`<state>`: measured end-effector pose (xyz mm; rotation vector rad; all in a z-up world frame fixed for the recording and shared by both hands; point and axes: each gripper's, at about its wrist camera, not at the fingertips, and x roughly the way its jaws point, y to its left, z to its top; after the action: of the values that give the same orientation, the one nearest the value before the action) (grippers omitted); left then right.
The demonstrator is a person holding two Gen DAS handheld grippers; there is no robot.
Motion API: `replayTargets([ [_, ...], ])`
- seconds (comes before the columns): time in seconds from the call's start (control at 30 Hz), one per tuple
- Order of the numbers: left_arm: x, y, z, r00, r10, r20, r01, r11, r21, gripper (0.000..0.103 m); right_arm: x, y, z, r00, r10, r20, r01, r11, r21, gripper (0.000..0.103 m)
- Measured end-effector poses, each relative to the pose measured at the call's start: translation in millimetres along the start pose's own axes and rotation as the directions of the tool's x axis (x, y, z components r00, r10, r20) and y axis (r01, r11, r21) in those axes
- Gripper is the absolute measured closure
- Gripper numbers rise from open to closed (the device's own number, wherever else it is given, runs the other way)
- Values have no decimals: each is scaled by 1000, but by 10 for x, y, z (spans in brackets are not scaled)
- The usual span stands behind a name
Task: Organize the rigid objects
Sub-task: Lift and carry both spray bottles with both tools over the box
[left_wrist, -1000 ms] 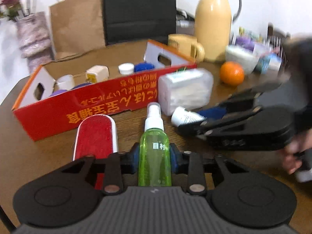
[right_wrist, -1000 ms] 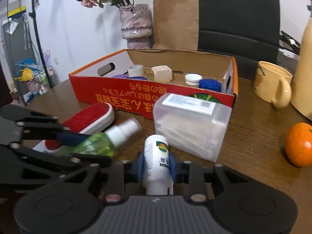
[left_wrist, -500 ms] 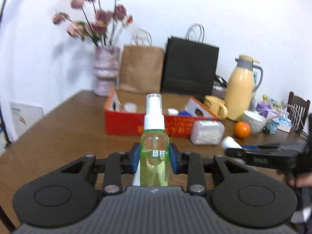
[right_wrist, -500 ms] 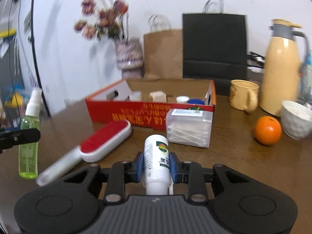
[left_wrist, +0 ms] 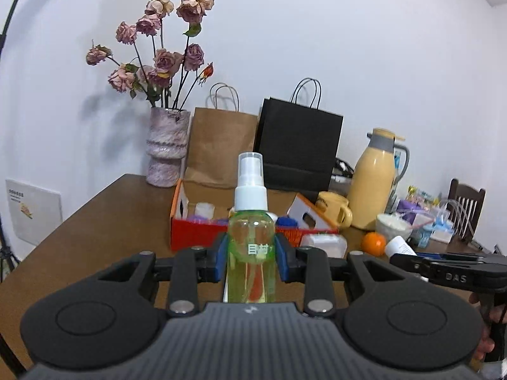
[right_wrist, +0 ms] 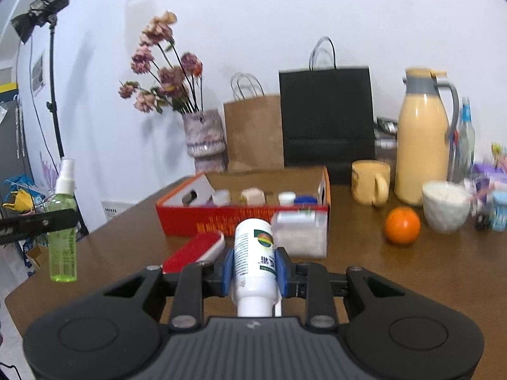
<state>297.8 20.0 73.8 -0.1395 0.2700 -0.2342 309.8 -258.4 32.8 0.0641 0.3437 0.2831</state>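
Left wrist: spray bottle [left_wrist: 251, 247] clamped upright (gripper [left_wrist: 251, 261] centre).

We're seeing the box [right_wrist: 247, 218] sitting on the table [right_wrist: 412, 272], bags [right_wrist: 253, 133] behind it, mug [right_wrist: 369, 182] right, brush [right_wrist: 193, 251] probably just before it.

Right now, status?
Left gripper shut on spray bottle. Right gripper shut on white bottle. Both lifted above the table; red box ahead, path clear.

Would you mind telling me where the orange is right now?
In the right wrist view the orange sits on the table's right side, between the white bowl and the clear plastic box.
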Motion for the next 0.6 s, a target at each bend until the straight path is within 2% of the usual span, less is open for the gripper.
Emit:
replayTargets([
  [0.17, 366, 115, 577, 997, -71, -11, 71, 997, 0, 72, 141, -76, 471, 998, 40, 43, -39, 999, -23, 76],
  [0.27, 770, 229, 995, 990, -131, -55, 128, 990, -55, 72, 337, -127, 901, 994, 97, 51, -96, 995, -22, 76],
  [0.33, 1087, 296, 1244, 986, -146, -87, 137, 986, -100, 72, 552, -174, 1209, 991, 130, 41, -130, 991, -13, 76],
  [0.47, 1847, 366, 1570, 970, -164, -179, 131, 975, -179, 72, 1235, -333, 1631, 988, 146, -41, -143, 988, 61, 76],
  [0.57, 2451, 299, 1572, 953, -153, -261, 105, 976, -190, 72, 1893, -508, 1700, 976, 162, -144, -135, 974, 180, 76],
  [0.6, 2672, 263, 1511, 942, -144, -304, 89, 978, -189, 72, 2099, -566, 1672, 971, 162, -175, -121, 967, 223, 76],
])
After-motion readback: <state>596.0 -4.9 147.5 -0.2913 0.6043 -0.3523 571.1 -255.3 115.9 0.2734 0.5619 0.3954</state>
